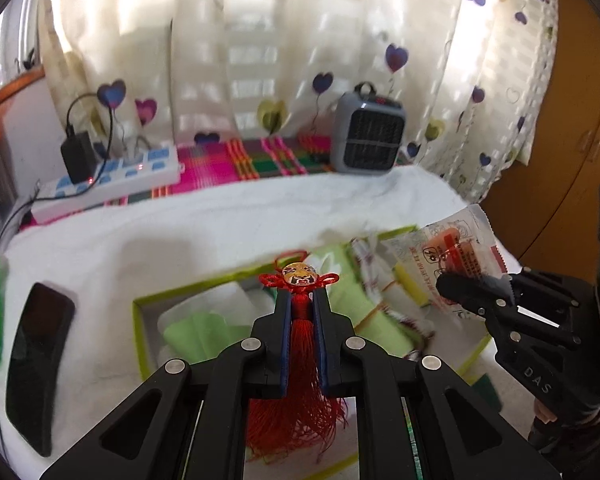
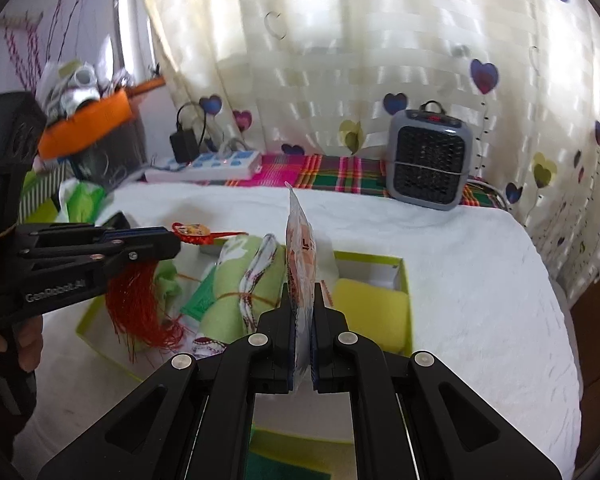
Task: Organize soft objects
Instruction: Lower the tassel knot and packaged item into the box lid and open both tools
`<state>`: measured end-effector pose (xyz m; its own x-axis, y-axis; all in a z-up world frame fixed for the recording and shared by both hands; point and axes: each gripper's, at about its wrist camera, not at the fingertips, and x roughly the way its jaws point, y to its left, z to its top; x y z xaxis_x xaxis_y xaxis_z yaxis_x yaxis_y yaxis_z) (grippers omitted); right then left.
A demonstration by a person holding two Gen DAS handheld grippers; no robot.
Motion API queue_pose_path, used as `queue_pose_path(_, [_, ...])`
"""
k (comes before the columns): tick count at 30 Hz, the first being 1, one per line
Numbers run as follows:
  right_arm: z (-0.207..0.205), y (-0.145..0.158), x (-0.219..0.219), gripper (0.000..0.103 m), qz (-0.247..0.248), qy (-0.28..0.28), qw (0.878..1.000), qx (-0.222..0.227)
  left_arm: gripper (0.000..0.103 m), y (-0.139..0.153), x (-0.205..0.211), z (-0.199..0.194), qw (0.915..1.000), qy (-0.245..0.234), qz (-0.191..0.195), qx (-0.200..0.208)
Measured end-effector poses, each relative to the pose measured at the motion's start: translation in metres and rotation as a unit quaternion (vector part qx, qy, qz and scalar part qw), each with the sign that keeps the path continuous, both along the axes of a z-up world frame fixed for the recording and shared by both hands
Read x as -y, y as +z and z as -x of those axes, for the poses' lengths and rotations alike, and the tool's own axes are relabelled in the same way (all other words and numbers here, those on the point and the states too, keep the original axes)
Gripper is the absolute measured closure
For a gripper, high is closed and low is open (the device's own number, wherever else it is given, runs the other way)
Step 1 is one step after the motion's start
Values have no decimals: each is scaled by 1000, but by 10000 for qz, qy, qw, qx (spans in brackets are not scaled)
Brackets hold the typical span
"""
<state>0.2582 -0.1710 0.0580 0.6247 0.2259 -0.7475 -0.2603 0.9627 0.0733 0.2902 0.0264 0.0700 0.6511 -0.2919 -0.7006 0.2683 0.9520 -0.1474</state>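
Jaws of the left gripper [image 1: 300,300] are pinched on the neck of a red tassel charm [image 1: 298,360], its little painted mask poking out past the tips at 12 o'clock and the red fringe hanging below. Jaws of the right gripper [image 2: 303,296] are fully closed on a flat plastic sachet [image 2: 300,248] printed in orange and red, held edge-on and upright. Both hang above a green-rimmed box [image 2: 404,268] on the white-covered tabletop [image 2: 480,300]; inside it lie a yellow sponge [image 2: 370,312], a light green cloth [image 2: 228,280] and a floral fabric piece [image 2: 256,272]. A dark phone [image 1: 36,360] lies at 9 o'clock of the box in the left wrist view, a grey fan heater [image 2: 430,162] at 1 o'clock in the right wrist view.
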Motion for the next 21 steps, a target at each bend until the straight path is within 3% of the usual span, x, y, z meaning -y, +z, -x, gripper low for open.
queue_pose_path(12, [-6, -19, -17, 97, 167, 295, 9992, -221, 93, -24, -1, -6, 9997, 28, -117, -233])
queue_pose_path(21, [-10, -27, -19, 96, -59, 381, 9982, -453, 86, -33, 0, -10, 9994, -5, -110, -320])
